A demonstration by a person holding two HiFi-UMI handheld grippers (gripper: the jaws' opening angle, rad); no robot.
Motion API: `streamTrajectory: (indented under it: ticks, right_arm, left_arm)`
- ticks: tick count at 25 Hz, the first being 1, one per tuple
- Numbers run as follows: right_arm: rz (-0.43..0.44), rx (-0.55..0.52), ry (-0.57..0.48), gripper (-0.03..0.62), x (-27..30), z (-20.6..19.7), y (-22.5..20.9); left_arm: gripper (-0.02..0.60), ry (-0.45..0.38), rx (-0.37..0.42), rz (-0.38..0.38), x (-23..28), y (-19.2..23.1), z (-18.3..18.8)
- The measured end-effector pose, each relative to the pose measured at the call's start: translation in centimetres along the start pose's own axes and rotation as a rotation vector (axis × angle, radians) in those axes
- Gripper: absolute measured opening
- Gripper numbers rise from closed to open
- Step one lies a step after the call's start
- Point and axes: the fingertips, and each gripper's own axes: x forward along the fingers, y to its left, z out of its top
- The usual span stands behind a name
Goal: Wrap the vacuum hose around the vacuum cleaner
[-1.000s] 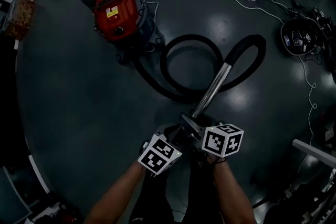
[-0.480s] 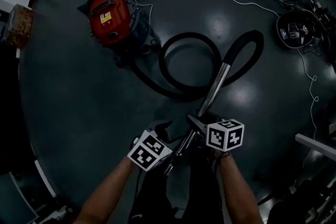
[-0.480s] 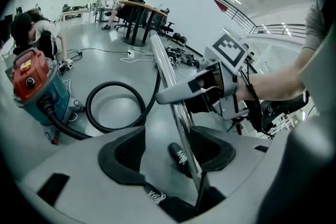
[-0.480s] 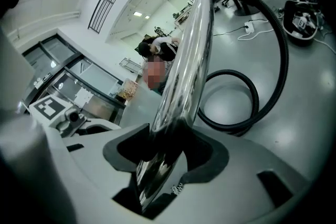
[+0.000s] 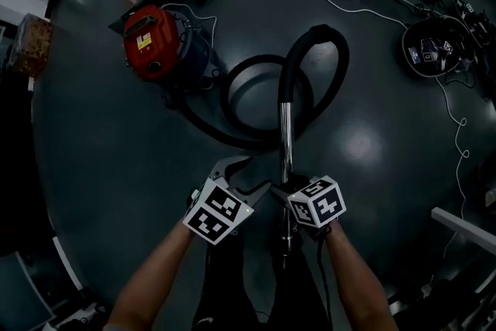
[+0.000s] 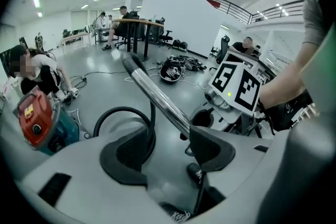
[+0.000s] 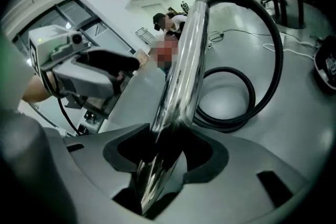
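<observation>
One tool, the right gripper (image 5: 285, 192), clamps the stiff, slick metal tube (image 5: 286, 132). The left gripper (image 5: 246, 174) is empty, its jaws just opening. The limp hose (image 5: 314, 30) coils at twelve o'clock and the vacuum cleaner (image 5: 151, 43) sits at ten. The hose probably drags easily and is best gripped near the tube.

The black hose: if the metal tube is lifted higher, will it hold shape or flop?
Likely floppy: the black hose arches off the metal tube gripped by the right gripper, then lies in a loose loop on the floor. Probably springy, since its curves are rounded, not kinked. It may drag behind.
</observation>
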Motion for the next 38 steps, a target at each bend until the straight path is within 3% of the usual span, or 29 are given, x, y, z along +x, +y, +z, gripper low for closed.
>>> streamTrajectory:
  ticks: [7, 11, 22, 28, 38]
  right_arm:
    - [0.000, -0.220, 0.167, 0.192, 0.1, 0.1, -3.0]
    - [-0.016, -0.328, 0.241, 0.187, 0.7, -0.1, -4.7]
    - [-0.060, -0.549, 0.413, 0.183, 2.0, 0.7, -9.2]
    - [-0.103, -0.660, 0.504, 0.179, 2.0, 1.5, -11.5]
    - [-0.153, -0.823, 0.603, 0.169, 2.5, 5.0, -15.2]
  left_arm:
    - [0.258, -0.042, 0.086, 0.083, 2.2, 2.5, 5.8]
    - [0.258, -0.041, 0.113, 0.105, 3.6, 4.3, 6.9]
    - [0.258, 0.029, 0.144, 0.101, 6.8, 9.9, 6.0]
    - [0.258, 0.122, 0.191, 0.103, 8.1, 13.6, 4.4]
    - [0.258, 0.251, 0.126, 0.031, 10.4, 17.3, -0.1]
